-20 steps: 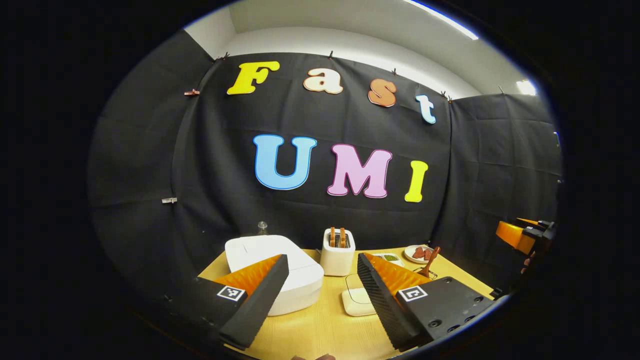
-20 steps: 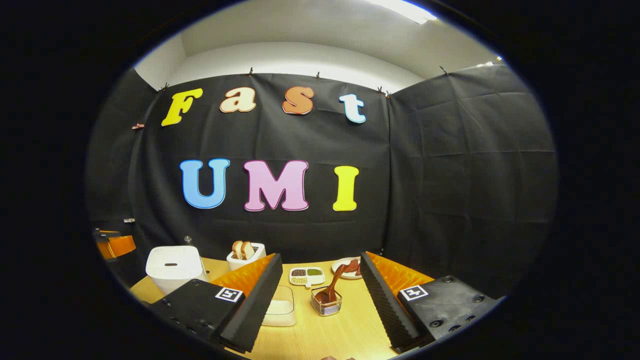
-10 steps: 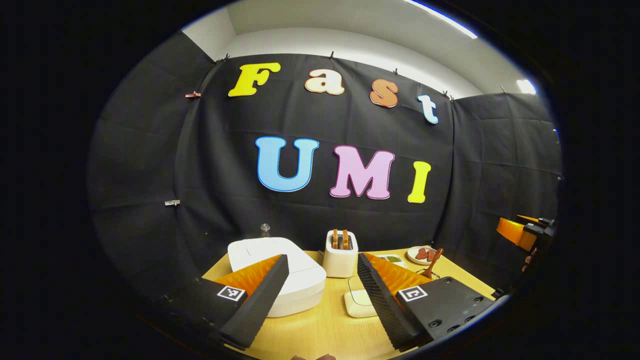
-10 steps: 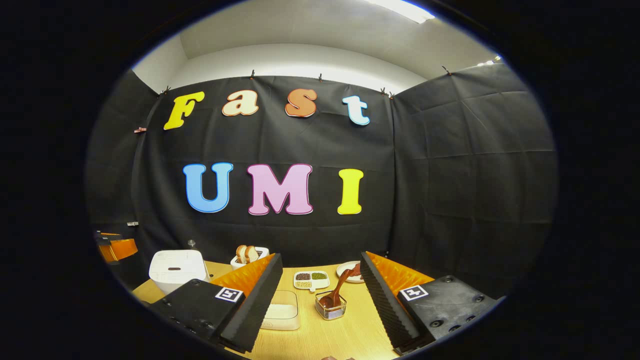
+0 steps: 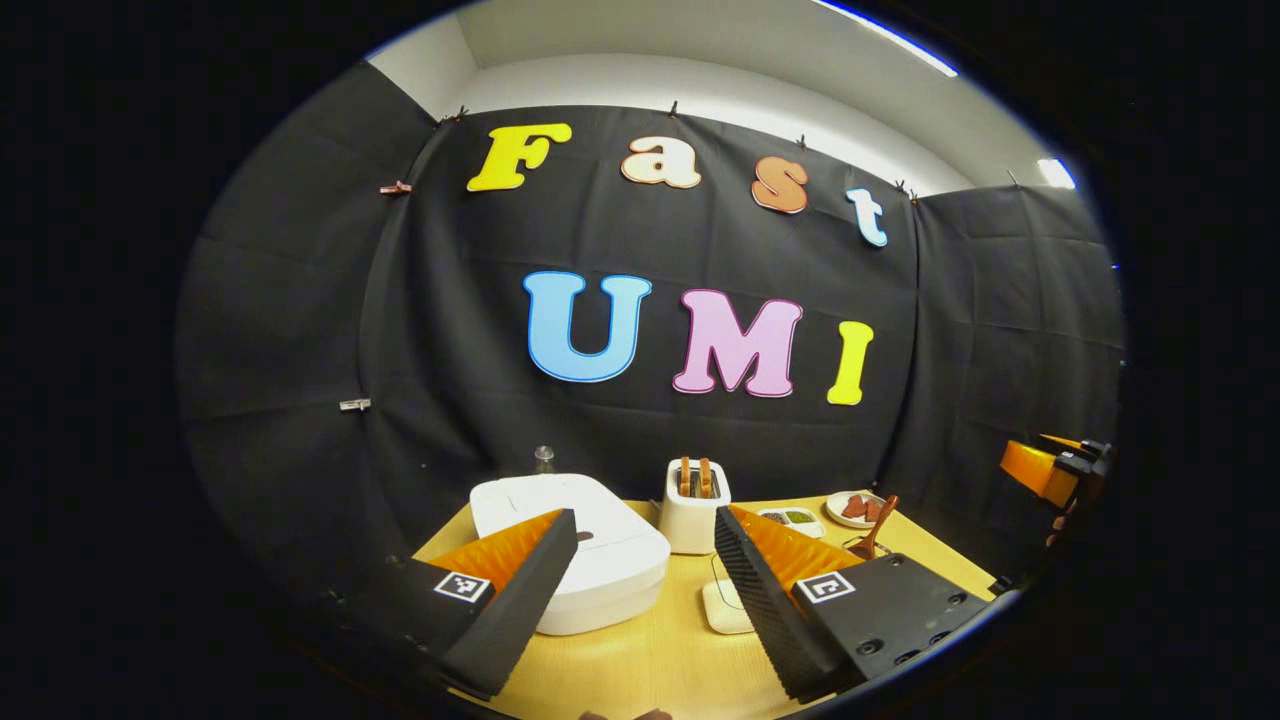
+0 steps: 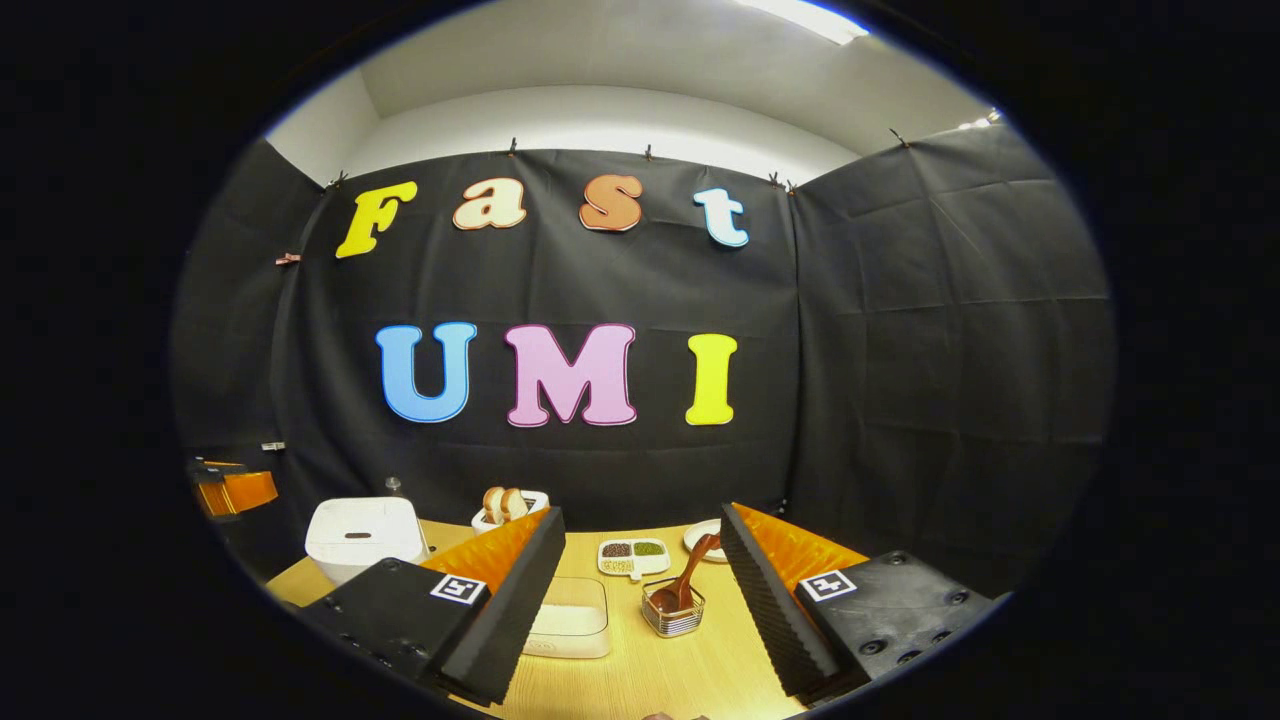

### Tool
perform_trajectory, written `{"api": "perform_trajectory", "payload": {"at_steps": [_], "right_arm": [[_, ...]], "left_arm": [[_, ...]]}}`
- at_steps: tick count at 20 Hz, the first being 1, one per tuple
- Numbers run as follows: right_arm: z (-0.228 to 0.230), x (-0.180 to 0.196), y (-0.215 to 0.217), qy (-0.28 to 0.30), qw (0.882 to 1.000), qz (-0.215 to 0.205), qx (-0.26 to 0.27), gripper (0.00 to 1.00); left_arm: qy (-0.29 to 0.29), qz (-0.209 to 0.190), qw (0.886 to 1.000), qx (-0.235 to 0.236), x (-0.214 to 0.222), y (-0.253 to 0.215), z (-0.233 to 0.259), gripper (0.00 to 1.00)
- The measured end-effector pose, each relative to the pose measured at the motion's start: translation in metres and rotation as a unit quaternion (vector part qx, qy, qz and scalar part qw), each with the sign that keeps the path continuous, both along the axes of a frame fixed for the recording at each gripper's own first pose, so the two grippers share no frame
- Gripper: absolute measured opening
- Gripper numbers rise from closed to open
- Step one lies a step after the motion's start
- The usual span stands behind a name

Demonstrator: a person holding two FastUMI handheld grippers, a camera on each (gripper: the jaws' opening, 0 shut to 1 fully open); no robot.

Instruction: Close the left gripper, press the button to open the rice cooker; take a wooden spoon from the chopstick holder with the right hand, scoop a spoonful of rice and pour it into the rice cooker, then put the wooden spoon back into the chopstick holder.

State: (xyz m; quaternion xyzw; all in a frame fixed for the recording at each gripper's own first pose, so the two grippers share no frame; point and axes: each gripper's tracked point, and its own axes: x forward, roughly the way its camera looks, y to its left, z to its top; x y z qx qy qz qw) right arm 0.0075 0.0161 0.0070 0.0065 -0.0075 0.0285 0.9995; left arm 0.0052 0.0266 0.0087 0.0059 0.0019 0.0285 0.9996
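Note:
The white rice cooker (image 5: 590,560) sits with its lid down on the wooden table (image 5: 640,660), partly behind the left finger of my left gripper (image 5: 640,600), which is open and empty above the table. In the right gripper view the cooker (image 6: 362,535) stands at the far left. A wooden spoon (image 6: 690,578) leans in the small wire chopstick holder (image 6: 672,612), between the fingers of my open right gripper (image 6: 640,600) but farther off. A clear box of rice (image 6: 570,620) lies left of the holder. The spoon (image 5: 876,525) also appears in the left gripper view.
A white toaster (image 5: 697,505) with two slices stands behind the cooker. A divided dish of beans (image 6: 632,555) and a small plate (image 5: 858,508) sit near the back wall. My right gripper (image 5: 1050,470) shows at the right edge of the left gripper view.
Both views have drifted slightly: the cooker and toaster shifted right in the left gripper view, and the holder and rice box sit a little nearer in the right gripper view. Both grippers stay open.

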Motion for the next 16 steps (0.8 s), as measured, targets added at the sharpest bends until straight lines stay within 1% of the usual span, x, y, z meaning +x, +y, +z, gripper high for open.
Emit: {"api": "perform_trajectory", "payload": {"at_steps": [5, 7, 9, 11, 12, 13, 14, 15, 16], "right_arm": [[0.002, 0.003, -0.002, 0.003, 1.0, -0.002, -0.001, 0.98], [0.002, 0.007, -0.004, 0.002, 1.0, -0.003, -0.003, 0.98], [-0.002, 0.012, -0.006, 0.008, 1.0, -0.003, -0.003, 0.98], [-0.006, 0.019, -0.008, 0.014, 1.0, -0.004, -0.001, 0.98], [-0.008, 0.023, -0.009, 0.016, 1.0, -0.004, -0.001, 0.98], [-0.01, 0.028, -0.01, 0.019, 1.0, -0.004, -0.001, 0.98], [-0.013, 0.033, -0.012, 0.023, 1.0, -0.004, -0.001, 0.98], [-0.015, 0.038, -0.013, 0.027, 1.0, -0.004, 0.001, 0.98], [-0.016, 0.044, -0.015, 0.03, 1.0, -0.004, 0.002, 0.98]], "left_arm": [[0.003, 0.0, 1.0, -0.004, 0.013, 0.011, 0.012, 0.95], [0.015, 0.003, 1.0, -0.007, 0.022, 0.017, 0.01, 0.94], [0.024, 0.009, 1.0, -0.007, 0.034, 0.023, 0.012, 0.9], [0.036, 0.01, 0.999, -0.004, 0.048, 0.026, 0.014, 0.81], [0.044, 0.011, 0.999, -0.005, 0.057, 0.027, 0.011, 0.7], [0.052, 0.012, 0.999, -0.006, 0.062, 0.03, 0.011, 0.66], [0.062, 0.013, 0.998, -0.009, 0.071, 0.032, 0.008, 0.59], [0.071, 0.01, 0.997, -0.013, 0.078, 0.032, 0.007, 0.56], [0.078, 0.007, 0.997, -0.019, 0.086, 0.032, 0.005, 0.5]]}}
